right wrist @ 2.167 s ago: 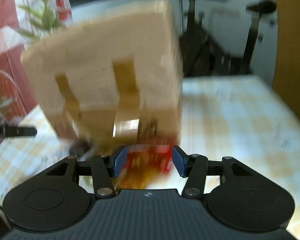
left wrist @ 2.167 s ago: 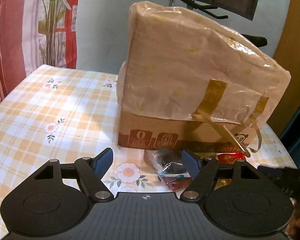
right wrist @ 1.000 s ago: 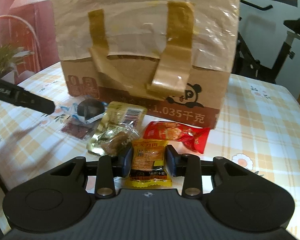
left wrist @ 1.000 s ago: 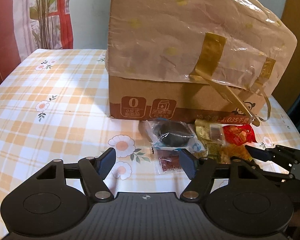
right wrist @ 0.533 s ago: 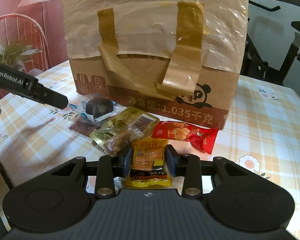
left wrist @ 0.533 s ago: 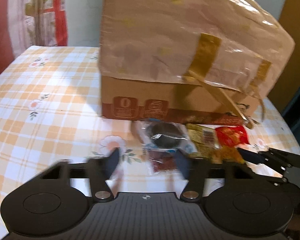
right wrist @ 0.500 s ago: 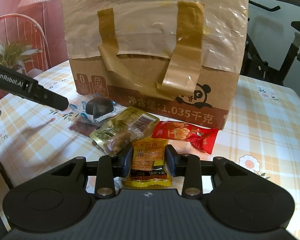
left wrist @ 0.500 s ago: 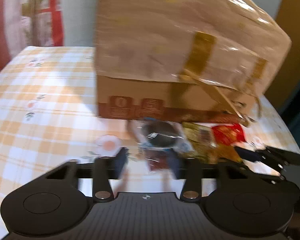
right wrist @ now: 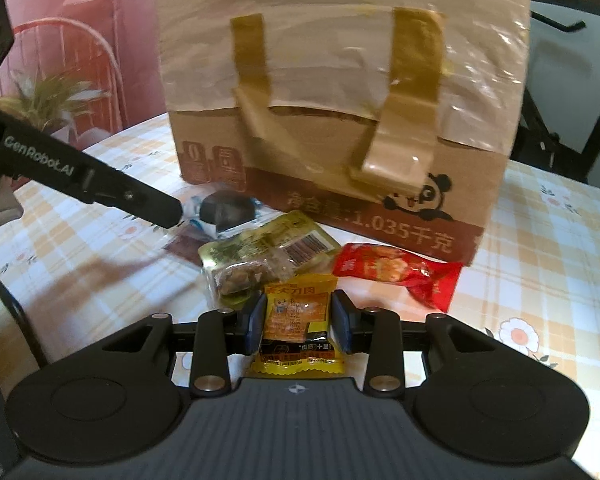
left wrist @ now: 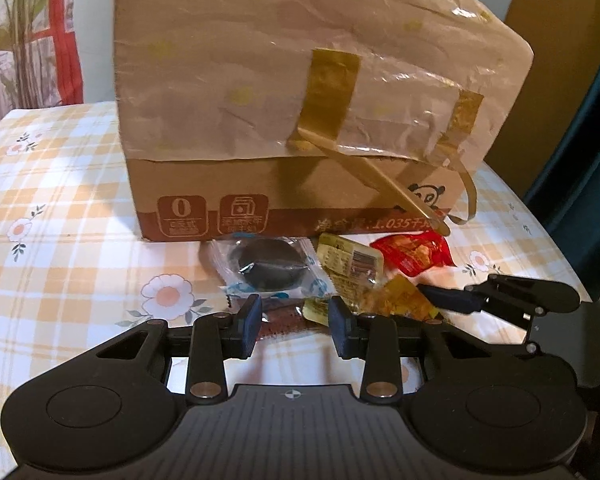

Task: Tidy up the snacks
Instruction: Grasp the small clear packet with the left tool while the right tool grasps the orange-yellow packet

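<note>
Several snack packets lie on the checked tablecloth in front of a cardboard box point(left wrist: 300, 100). A clear packet with a dark round cake point(left wrist: 270, 268) lies left, a flat brown packet point(left wrist: 282, 318) before it, a gold-green packet point(right wrist: 268, 260) in the middle, a red packet point(right wrist: 396, 270) right. My right gripper point(right wrist: 298, 322) is shut on a yellow-orange packet point(right wrist: 298, 328) at table level. My left gripper point(left wrist: 294, 326) is partly open, its fingers either side of the brown packet, and I cannot tell whether they touch it.
The box point(right wrist: 340, 92) is wrapped in brown paper with tape straps and stands just behind the snacks. The flowered tablecloth point(left wrist: 60, 216) stretches left. The table's right edge point(left wrist: 548, 248) is near the red packet point(left wrist: 414, 252). A plant point(right wrist: 48, 96) stands beyond the left edge.
My left gripper has moved forward and down toward the brown packet and its jaws have narrowed. My right gripper stays shut on the yellow packet and has edged closer to the box.
</note>
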`<action>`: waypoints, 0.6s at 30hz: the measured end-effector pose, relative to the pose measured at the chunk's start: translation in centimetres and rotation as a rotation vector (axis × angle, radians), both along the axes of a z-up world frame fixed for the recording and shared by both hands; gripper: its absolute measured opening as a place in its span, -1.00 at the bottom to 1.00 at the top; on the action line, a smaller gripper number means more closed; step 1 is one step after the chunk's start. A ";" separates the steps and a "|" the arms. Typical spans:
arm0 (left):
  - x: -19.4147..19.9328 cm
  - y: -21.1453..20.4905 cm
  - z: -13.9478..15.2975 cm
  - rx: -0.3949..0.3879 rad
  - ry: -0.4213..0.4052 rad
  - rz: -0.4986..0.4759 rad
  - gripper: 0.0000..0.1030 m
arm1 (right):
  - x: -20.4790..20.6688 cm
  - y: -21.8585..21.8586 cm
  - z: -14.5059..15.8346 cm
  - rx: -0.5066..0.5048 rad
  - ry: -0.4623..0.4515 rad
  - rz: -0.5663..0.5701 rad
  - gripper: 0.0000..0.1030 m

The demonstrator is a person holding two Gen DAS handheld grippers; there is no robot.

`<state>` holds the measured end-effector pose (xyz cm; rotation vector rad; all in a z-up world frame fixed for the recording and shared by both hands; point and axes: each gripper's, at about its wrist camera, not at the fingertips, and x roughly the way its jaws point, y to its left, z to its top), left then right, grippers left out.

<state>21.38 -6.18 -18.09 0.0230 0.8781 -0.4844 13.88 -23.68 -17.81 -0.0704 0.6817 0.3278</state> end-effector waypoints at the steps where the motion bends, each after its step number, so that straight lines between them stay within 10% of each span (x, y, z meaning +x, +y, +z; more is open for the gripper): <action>1: 0.1 -0.2 0.0 0.006 0.000 -0.011 -0.25 | -0.1 -0.1 0.1 0.001 -0.006 -0.009 -0.28; 18: 1.4 -6.2 -1.2 0.103 0.011 -0.283 -0.25 | -0.2 -1.5 0.3 0.035 -0.019 -0.108 -0.28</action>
